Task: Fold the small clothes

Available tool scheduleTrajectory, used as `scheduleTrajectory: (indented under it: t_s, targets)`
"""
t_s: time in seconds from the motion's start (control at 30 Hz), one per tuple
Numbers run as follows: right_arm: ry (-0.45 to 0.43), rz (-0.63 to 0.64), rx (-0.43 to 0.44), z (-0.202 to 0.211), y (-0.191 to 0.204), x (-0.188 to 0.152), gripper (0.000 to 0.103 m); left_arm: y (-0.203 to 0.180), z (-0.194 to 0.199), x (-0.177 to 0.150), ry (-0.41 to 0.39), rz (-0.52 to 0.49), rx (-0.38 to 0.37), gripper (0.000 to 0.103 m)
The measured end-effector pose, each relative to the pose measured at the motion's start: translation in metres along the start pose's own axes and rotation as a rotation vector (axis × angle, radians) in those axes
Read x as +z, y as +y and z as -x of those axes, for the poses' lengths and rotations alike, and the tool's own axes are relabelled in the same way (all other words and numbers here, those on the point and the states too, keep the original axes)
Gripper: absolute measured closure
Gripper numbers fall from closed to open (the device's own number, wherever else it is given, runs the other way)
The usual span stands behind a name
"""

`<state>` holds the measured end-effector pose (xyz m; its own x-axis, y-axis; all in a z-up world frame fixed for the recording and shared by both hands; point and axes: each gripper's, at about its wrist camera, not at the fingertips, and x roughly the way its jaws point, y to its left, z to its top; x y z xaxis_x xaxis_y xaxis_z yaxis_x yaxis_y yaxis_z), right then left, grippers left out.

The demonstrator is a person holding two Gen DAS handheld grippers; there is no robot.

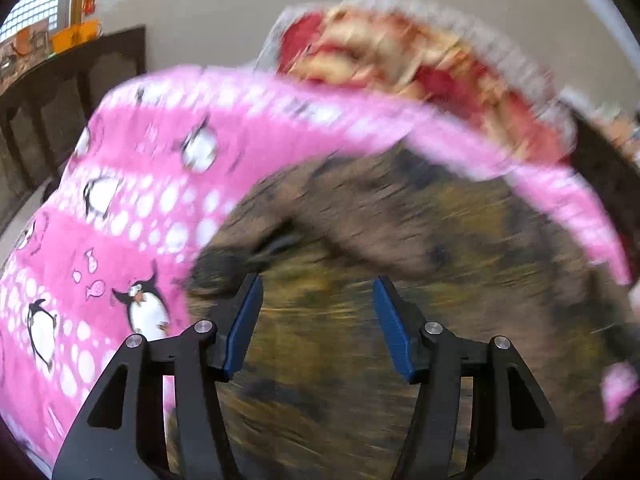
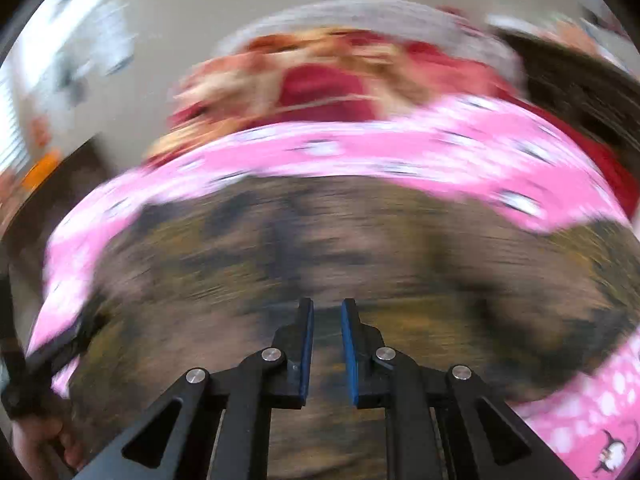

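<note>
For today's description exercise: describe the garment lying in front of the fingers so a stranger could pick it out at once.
Start from the pink penguin-print blanket that covers the surface. On it, straight ahead of both pairs of fingers, lies the brown and olive mottled garment. Its dull, dark blotches set it apart from the bright pink beneath and from the red and cream heap behind it.

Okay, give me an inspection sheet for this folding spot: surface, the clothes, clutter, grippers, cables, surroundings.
Surface: pink penguin-print blanket covers it.
Job's things: brown camouflage garment lies on the blanket, blurred; a red and beige pile lies beyond it.
Clutter: nothing seen.
Grippers: left gripper open, nothing between the jaws; right gripper jaws narrowly apart and opening, nothing between them.
Cables: nothing seen.
Surroundings: beige wall; dark wooden furniture to the left; window in the left wrist view.
</note>
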<state>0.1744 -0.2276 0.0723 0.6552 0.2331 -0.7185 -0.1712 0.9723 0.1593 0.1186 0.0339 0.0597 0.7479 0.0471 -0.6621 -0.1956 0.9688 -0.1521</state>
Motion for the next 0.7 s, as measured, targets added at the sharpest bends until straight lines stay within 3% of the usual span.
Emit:
scheduleTrajectory:
  t_s: [0.07, 0.1, 0.17, 0.27, 0.4, 0.43, 0.5, 0.57, 0.63, 0.7]
  targets:
    - [0.018, 0.135, 0.018, -0.014, 0.039, -0.008, 0.090, -0.021, 0.002, -0.008, -0.013, -0.061, -0.051, 0.045]
    - [0.032, 0.160, 0.016, -0.024, 0.047, -0.012, 0.090, -0.028, -0.006, -0.014, 0.017, -0.086, -0.044, 0.045]
    - [0.089, 0.161, 0.012, -0.053, 0.046, -0.023, 0.090, -0.030, -0.043, -0.031, 0.176, -0.107, 0.021, 0.044]
    - [0.087, 0.151, 0.015, -0.041, 0.046, -0.018, 0.090, -0.022, -0.031, -0.028, 0.143, -0.066, -0.008, 0.045]
    - [-0.009, 0.165, 0.064, 0.006, 0.043, -0.027, 0.082, -0.018, -0.002, -0.038, 0.123, -0.040, -0.041, 0.045]
    - [0.033, 0.166, 0.029, 0.000, 0.039, -0.039, 0.076, -0.018, 0.001, -0.046, 0.141, -0.032, -0.051, 0.045]
    - [0.163, 0.162, -0.004, -0.024, 0.030, -0.059, 0.074, -0.022, 0.002, -0.067, 0.152, -0.066, -0.083, 0.040]
    - [0.100, 0.135, 0.022, -0.013, 0.022, -0.063, 0.074, -0.022, 0.004, -0.071, 0.136, -0.080, -0.122, 0.029]
    - [0.093, 0.109, 0.025, 0.007, 0.015, -0.059, 0.074, -0.015, 0.003, -0.070, 0.141, -0.042, -0.162, 0.029]
    - [0.021, 0.097, 0.054, 0.036, 0.000, -0.056, 0.074, -0.014, 0.004, -0.072, 0.137, -0.041, -0.164, 0.029]
